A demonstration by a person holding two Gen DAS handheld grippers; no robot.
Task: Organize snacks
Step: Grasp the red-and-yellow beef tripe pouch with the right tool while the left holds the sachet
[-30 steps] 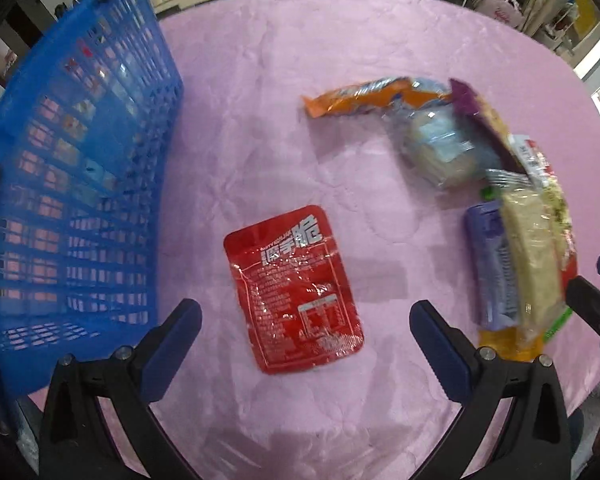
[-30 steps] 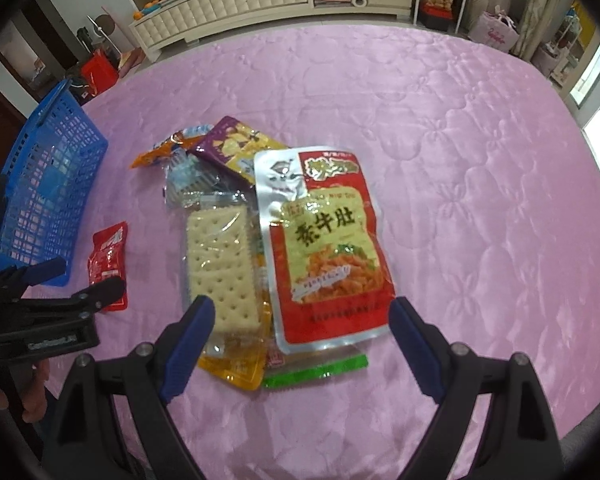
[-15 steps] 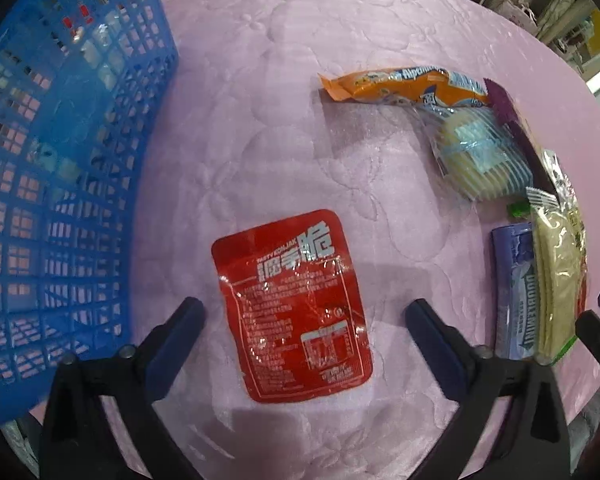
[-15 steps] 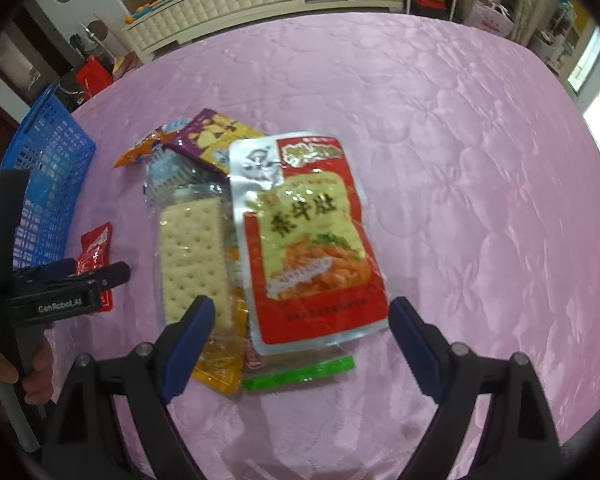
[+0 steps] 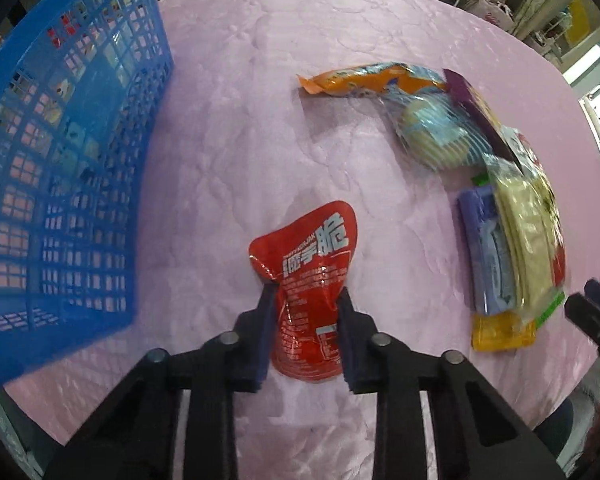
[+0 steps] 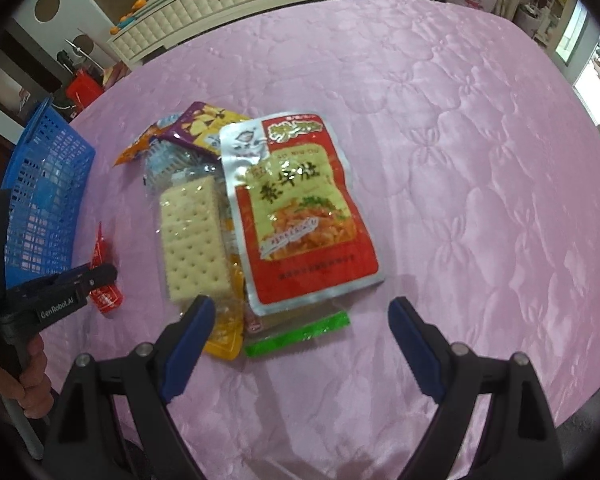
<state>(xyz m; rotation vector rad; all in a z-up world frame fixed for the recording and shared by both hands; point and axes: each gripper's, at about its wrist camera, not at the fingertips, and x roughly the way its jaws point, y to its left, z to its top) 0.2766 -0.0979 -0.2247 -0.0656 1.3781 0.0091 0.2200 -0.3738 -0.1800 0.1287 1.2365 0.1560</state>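
- The left gripper [image 5: 305, 300] has gone from wide apart a second ago to clamped on the red snack packet [image 5: 310, 280]; the foil is pinched and buckled between the blue pads, its top flaring out beyond them.
- A second ago that packet lay flat and whole on the pink tablecloth [image 5: 260, 128] between the spread fingers; now it is squeezed narrow at its middle, so the grasp looks made, though its lower edge seems to rest on the cloth.
- The blue basket [image 5: 60, 168] stands just beside the left gripper, to its left in the left wrist view, and appears the likely place for the packet; what it already contains cannot be made out through the mesh.
- The right gripper [image 6: 300, 332] has its fingers as far apart as before and holds nothing, hovering at the near edge of the snack pile.
- In that pile the large red and silver pouch [image 6: 304, 216] lies on top, overlapping the cracker pack [image 6: 192, 240], with a green wrapper [image 6: 296, 336] and a yellow packet [image 6: 224, 332] poking out beneath.
- Judged from this, one snack is secured for lifting; the pile is not yet sorted.
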